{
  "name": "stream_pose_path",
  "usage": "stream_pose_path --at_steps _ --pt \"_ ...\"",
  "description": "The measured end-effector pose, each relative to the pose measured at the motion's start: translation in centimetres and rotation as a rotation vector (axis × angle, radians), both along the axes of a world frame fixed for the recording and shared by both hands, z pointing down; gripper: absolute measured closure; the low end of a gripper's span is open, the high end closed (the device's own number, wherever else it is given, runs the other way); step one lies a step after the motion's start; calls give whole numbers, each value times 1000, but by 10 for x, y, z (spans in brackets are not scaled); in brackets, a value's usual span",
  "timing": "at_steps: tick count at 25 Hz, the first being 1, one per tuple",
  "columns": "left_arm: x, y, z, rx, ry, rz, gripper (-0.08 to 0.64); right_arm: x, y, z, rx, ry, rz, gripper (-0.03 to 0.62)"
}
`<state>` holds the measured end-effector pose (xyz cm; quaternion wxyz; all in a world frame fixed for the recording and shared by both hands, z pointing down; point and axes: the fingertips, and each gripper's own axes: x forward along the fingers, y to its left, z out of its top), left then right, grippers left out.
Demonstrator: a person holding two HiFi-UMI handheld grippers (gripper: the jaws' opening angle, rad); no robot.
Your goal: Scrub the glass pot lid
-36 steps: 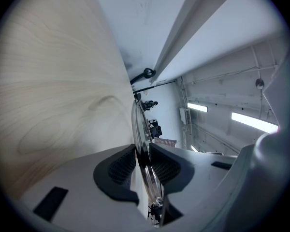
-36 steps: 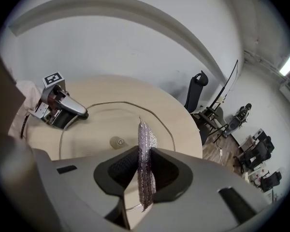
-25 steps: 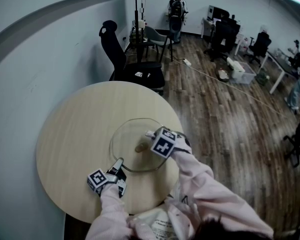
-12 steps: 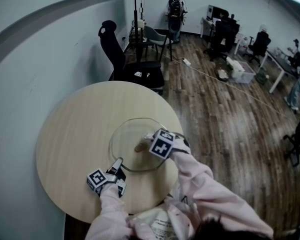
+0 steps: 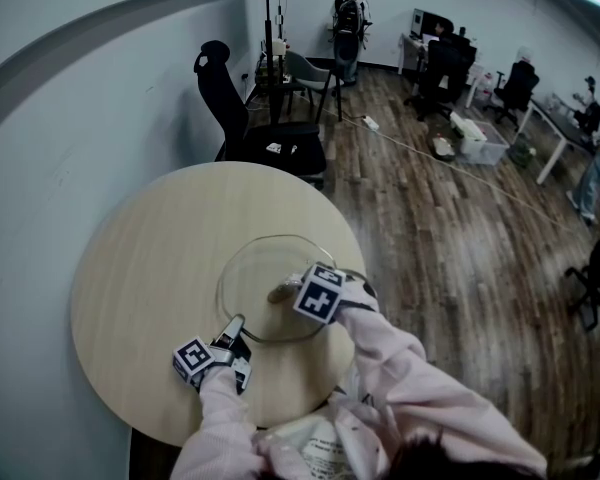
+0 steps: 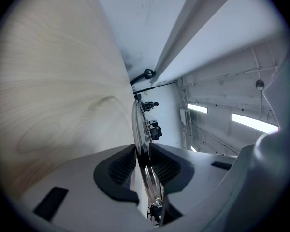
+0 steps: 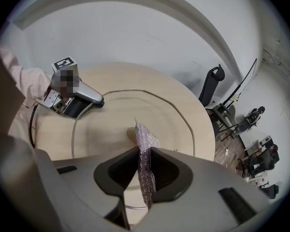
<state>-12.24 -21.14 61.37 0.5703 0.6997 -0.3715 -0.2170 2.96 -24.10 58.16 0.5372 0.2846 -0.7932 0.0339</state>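
Observation:
The glass pot lid (image 5: 252, 273) lies flat on the round wooden table (image 5: 150, 258), its metal rim showing as a thin ring. My left gripper (image 5: 237, 327) is shut on the lid's near rim; in the left gripper view the rim (image 6: 140, 129) runs edge-on between the pads. My right gripper (image 5: 288, 290) points steeply down over the lid's middle, shut on a sparkly purple scrub pad (image 7: 145, 153). The pad's tip hangs beside the lid's tan knob (image 7: 130, 134). The right gripper view also shows the lid (image 7: 154, 112) and the left gripper (image 7: 93, 100) on its rim.
A white wall curves along the table's far left side. A black office chair (image 5: 250, 118) stands just behind the table. Wooden floor (image 5: 450, 248) spreads to the right, with desks, chairs and people far back. The table's near edge runs close to my sleeves.
My right gripper has shifted slightly left and down over the lid with the scrub pad in it. The left gripper and the lid have stayed put.

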Motion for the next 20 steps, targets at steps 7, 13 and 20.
stream_pose_path --at_steps 7,13,20 --pt "-1 -1 0 -8 4 4 479 -9 5 -3 -9 -10 -16 505" --pt "0 1 0 -9 5 3 479 -15 14 -1 -15 -21 -32 505" --pt "1 3 -6 -3 3 8 479 -19 25 -3 -29 -21 -41 505"
